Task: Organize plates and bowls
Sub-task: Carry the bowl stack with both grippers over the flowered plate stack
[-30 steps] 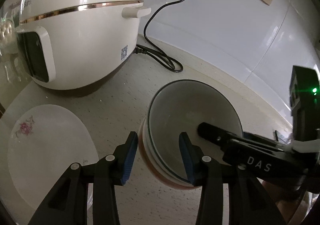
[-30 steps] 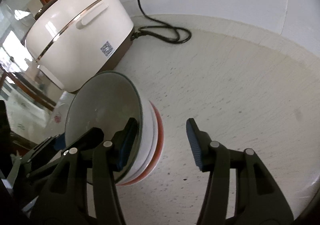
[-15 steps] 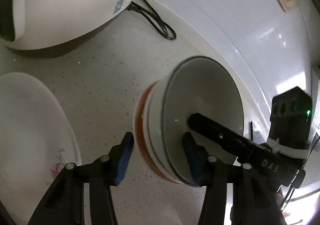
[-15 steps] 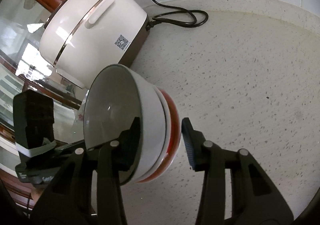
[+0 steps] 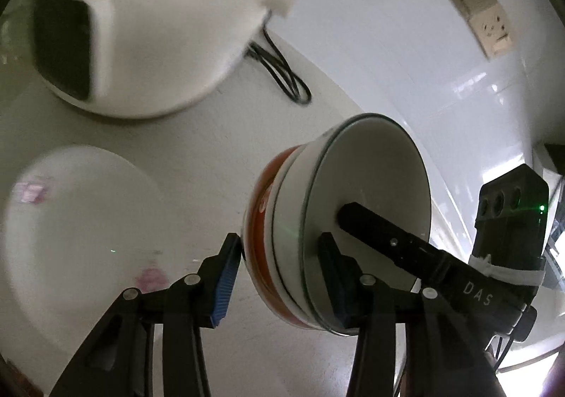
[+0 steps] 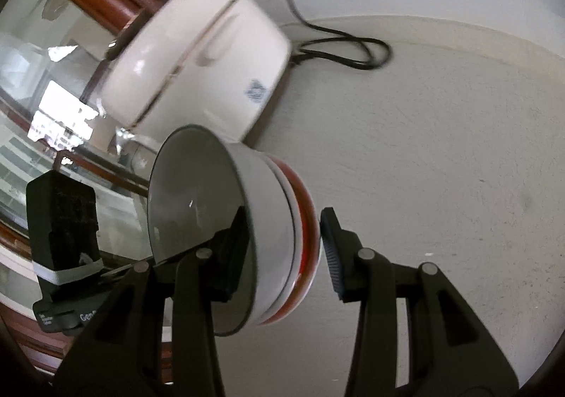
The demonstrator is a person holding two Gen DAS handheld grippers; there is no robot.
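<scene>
The stack of bowls [image 5: 317,238] hangs tipped on its side above the counter [image 6: 441,149], in front of the rice cooker [image 5: 152,43]. The left gripper [image 5: 279,277] and the right gripper [image 6: 282,255] each straddle its wall, one finger inside, one outside; whether either clamps it, I cannot tell. A floral plate [image 5: 77,238] lies on the counter before the cooker.

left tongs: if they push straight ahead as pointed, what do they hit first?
Probably the stacked bowls that the left tongs already straddle; beyond them, the white wall. Depth is unclear.
</scene>
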